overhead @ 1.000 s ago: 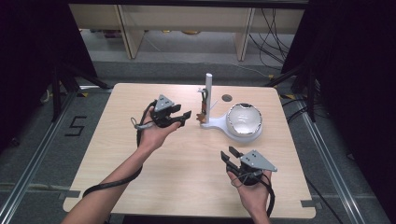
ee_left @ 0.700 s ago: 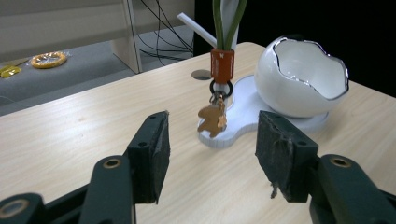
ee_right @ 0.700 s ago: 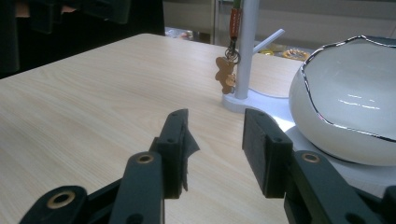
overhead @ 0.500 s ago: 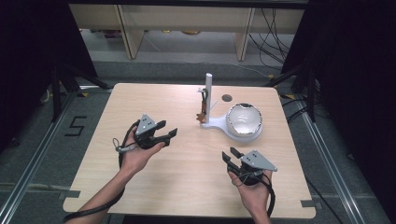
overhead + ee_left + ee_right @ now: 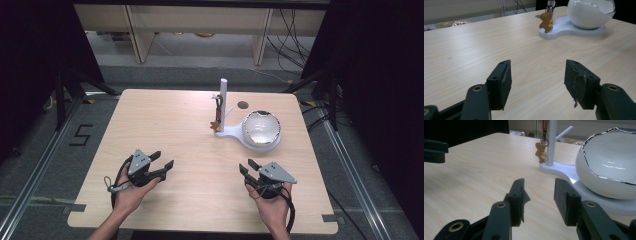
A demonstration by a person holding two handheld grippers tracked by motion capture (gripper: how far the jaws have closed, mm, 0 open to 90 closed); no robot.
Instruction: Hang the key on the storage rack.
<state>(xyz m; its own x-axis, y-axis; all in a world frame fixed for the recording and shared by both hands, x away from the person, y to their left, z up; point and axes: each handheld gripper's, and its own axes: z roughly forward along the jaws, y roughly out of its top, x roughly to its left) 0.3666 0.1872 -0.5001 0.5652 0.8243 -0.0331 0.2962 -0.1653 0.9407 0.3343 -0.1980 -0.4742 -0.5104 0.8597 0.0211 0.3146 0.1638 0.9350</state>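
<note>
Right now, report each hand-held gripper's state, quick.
Left hand-held gripper: open, holding nothing.
Right hand-held gripper: open, holding nothing.

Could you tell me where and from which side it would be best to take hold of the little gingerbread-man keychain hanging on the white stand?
Probably grip the gingerbread-man charm itself, across its flat body. It hangs free beside the white post, clear of the stand's base. Come from the open table side with the left hand-held gripper, away from the bowl, then lift upward off the peg.
</note>
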